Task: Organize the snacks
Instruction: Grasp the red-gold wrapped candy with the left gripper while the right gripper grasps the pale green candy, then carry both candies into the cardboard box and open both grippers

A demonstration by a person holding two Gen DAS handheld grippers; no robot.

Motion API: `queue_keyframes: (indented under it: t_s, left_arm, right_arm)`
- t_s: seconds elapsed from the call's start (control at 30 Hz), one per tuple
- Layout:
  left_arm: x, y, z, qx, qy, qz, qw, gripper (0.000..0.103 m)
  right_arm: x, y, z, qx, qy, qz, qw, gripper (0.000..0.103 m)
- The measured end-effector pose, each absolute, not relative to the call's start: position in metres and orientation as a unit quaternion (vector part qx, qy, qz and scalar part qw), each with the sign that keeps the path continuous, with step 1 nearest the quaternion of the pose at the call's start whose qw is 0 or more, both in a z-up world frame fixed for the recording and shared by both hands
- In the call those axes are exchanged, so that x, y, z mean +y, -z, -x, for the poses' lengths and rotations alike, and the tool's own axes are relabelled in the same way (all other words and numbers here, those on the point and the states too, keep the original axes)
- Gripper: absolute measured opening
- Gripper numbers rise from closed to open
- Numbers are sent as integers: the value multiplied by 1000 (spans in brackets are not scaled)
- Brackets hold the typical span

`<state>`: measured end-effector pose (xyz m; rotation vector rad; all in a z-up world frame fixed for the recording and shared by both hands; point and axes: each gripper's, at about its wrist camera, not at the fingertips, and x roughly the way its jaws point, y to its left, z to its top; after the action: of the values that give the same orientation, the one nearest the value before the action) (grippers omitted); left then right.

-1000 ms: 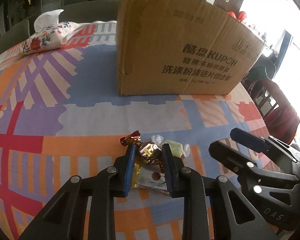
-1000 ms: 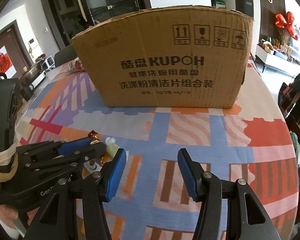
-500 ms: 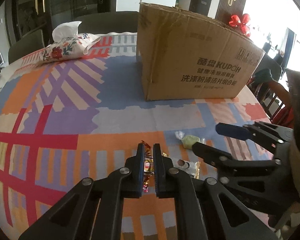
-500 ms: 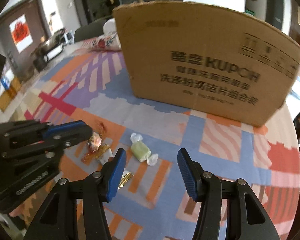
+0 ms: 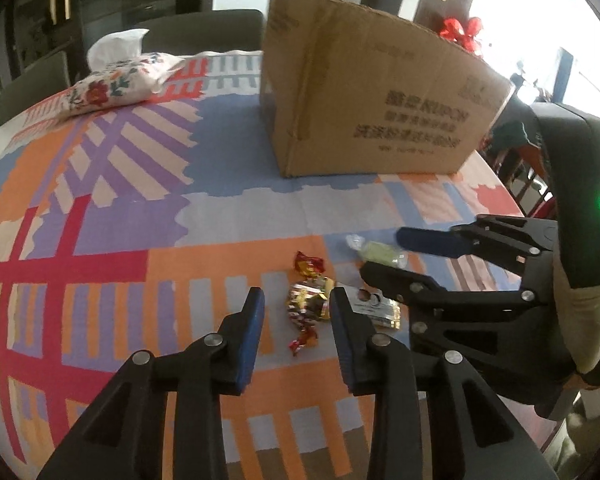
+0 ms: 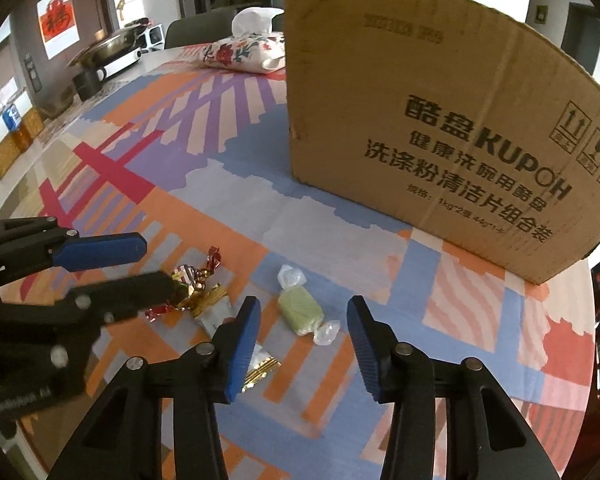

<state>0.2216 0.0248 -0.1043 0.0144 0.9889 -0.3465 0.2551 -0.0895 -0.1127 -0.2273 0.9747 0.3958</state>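
Note:
A gold and red foil candy (image 5: pixel 306 300) lies on the patterned tablecloth (image 5: pixel 140 208), between the fingers of my open left gripper (image 5: pixel 296 312), which does not hold it. A pale green wrapped candy (image 6: pixel 302 310) lies between the fingers of my open right gripper (image 6: pixel 304 326); it also shows in the left wrist view (image 5: pixel 380 251). A white and gold snack packet (image 6: pixel 220 316) lies partly under the right gripper's left finger. The foil candy also shows in the right wrist view (image 6: pixel 196 276), beside the left gripper (image 6: pixel 132 268).
A large cardboard box (image 5: pixel 364 104) stands at the back of the table, also in the right wrist view (image 6: pixel 440 120). A floral tissue pouch (image 5: pixel 116 80) lies at the far left. Chairs stand behind the table. A pot and appliances (image 6: pixel 108 52) sit on a side counter.
My left gripper was shut on the foil candy half a second ago; it has opened and the candy lies on the cloth. My right gripper has moved in around the green candy.

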Motion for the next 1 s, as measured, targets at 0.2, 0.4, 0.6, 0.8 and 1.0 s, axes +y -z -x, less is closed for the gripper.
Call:
queue_keyframes:
  t_s: [0.2,0.4,0.6,0.8,1.0]
  left_arm:
    - [20,111,-226,479,165,-5,862,33]
    - [18,117,-229,486,165,-2,858,23]
    - [19,117,-229,483,166,5,860,22]
    - [22,98,-222,462,167,12,871,22]
    - [19,64,-210,419,162,-1,893,22]
  right_arm:
    - [-96,117,-255,464,-189,89,861,20]
    - [-106,111,-250,458,-184,53,868,19]
    - [-106,101,-243,449,-185,45,873,19]
    - [-109,87,-235,435,-187,36,880,19]
    - [-116,63,-226,409,-185,25,893,19]
